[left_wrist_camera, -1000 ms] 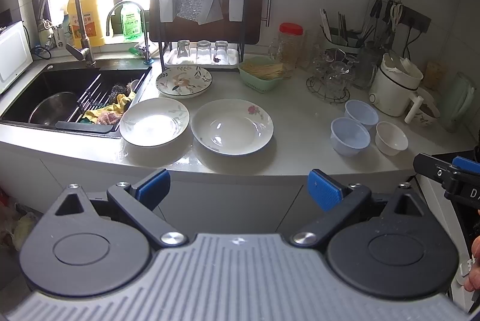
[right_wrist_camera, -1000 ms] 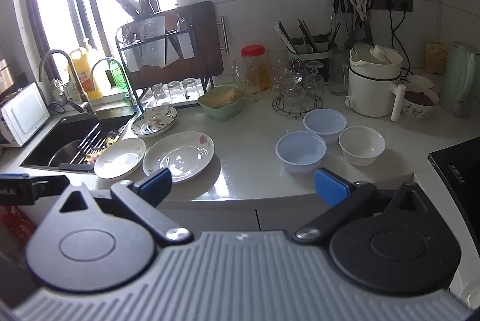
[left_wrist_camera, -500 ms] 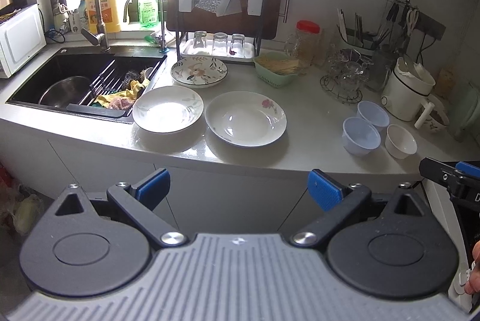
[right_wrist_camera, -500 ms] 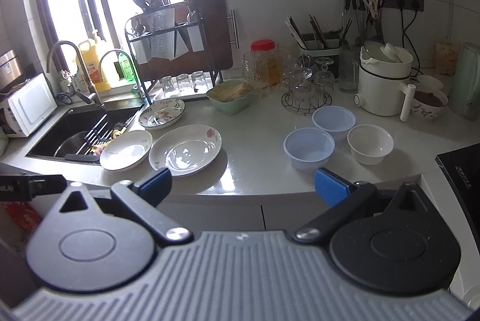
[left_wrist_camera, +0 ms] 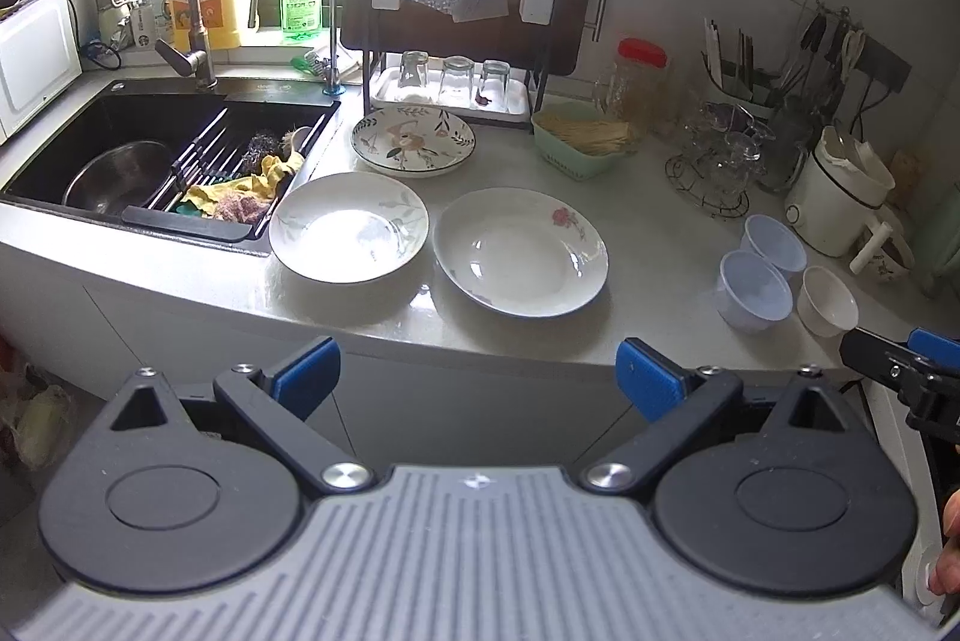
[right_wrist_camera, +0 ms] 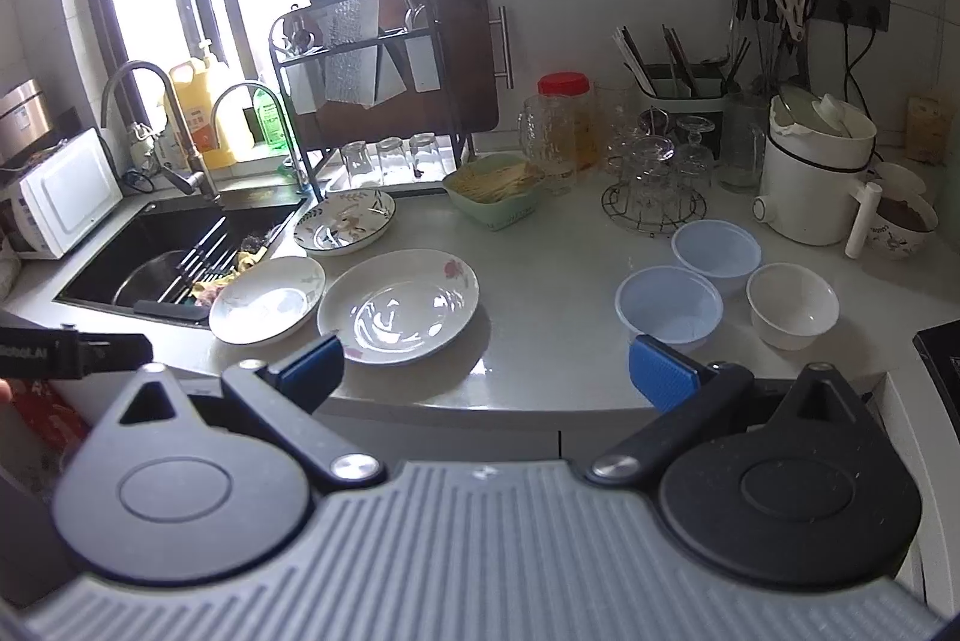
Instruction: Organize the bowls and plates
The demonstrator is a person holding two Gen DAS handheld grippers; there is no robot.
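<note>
Left tool (left_wrist_camera: 477, 377): fingers spread wide, nothing between them, held off the counter's (left_wrist_camera: 648, 215) front edge. Right tool (right_wrist_camera: 486, 370): same state, wide open and empty, also short of the front edge.

Plates, three, all toward the sink end of the counter:
- leaf-pattern plate (left_wrist_camera: 349, 234) at the front edge, just beside the sink (left_wrist_camera: 162, 143)
- rose plate (left_wrist_camera: 521, 251) to its right, rims nearly touching (cannot tell if they make contact)
- floral plate (left_wrist_camera: 413, 139) behind them, in front of the dish rack (left_wrist_camera: 456, 59)

Bowls, three, clustered toward the opposite end near the front edge:
- front blue bowl (right_wrist_camera: 669, 305) and rear blue bowl (right_wrist_camera: 716, 248), close together
- white bowl (right_wrist_camera: 792, 304) just beside both

All six pieces sit upright and separate; none stacked.

Other items: green basket (right_wrist_camera: 497, 191) and a wire stand of glasses (right_wrist_camera: 654, 185) along the back edge, white appliance (right_wrist_camera: 816, 173) behind the bowls.
</note>
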